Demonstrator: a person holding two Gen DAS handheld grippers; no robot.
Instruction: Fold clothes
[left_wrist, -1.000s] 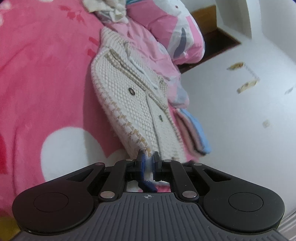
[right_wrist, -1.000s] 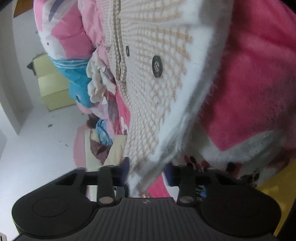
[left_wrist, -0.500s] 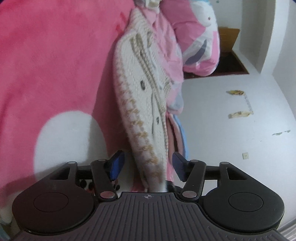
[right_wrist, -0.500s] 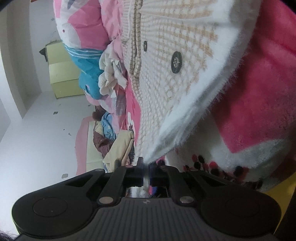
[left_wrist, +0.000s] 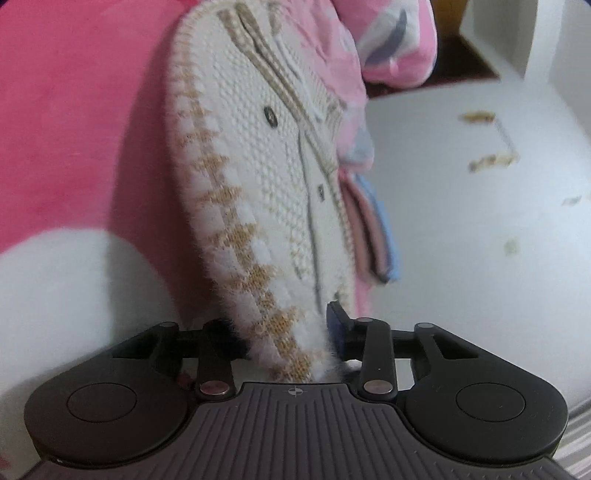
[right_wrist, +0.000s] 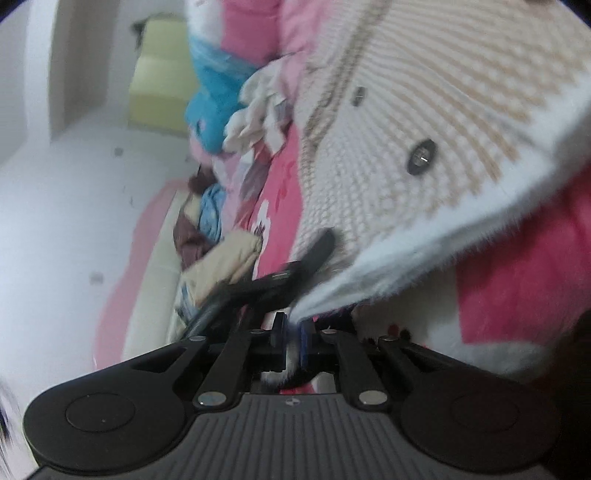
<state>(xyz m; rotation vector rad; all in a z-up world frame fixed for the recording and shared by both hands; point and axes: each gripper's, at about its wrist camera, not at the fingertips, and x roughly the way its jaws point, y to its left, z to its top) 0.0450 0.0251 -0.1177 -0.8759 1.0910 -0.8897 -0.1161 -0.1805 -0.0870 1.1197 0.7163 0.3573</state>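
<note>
my left gripper (left_wrist: 291, 343) jaws are closing around the cardigan (left_wrist: 258, 177) hem; my right gripper (right_wrist: 293, 334) pinches its corner. bite deep, lift evenly.

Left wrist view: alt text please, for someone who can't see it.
The left hand-held gripper is closing its jaws around the fuzzy hem of a cream knit cardigan lying on a pink blanket. White floor lies to the right.
</note>
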